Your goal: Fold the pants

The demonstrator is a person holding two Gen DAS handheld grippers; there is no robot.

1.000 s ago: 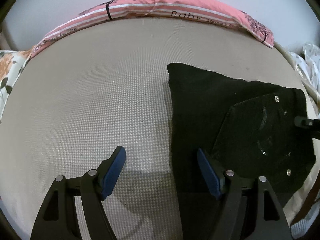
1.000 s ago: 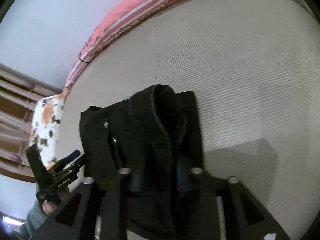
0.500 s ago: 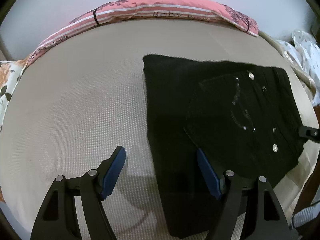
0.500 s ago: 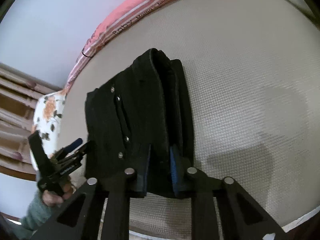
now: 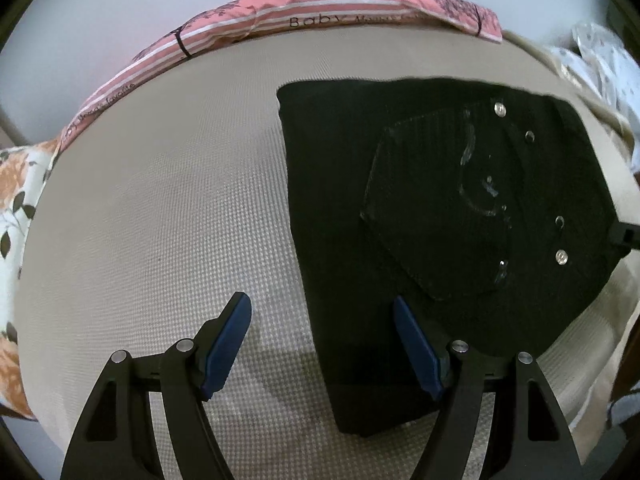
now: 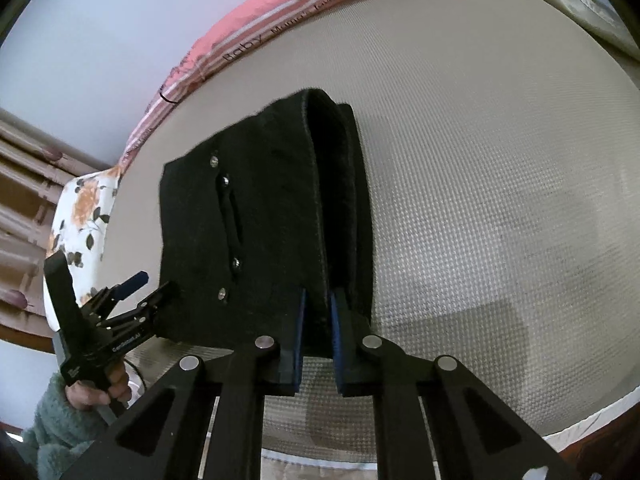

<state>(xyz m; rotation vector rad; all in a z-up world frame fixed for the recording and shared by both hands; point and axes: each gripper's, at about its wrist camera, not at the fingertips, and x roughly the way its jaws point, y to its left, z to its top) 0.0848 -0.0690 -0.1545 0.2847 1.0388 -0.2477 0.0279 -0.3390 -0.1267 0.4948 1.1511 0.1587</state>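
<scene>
Right wrist, right gripper [image 6: 317,316] just closed, pants [image 6: 264,216] pinched

The right gripper [image 6: 317,312] has just been closed on the near edge of the folded black pants [image 6: 264,220]; the pants have been drawn back across the beige mattress [image 6: 500,160], away from the pink pillow [image 6: 256,36].

Beige textured mattress [image 5: 160,208], pink striped pillow [image 5: 320,4], floral cloth [image 6: 80,216] beside it.
</scene>
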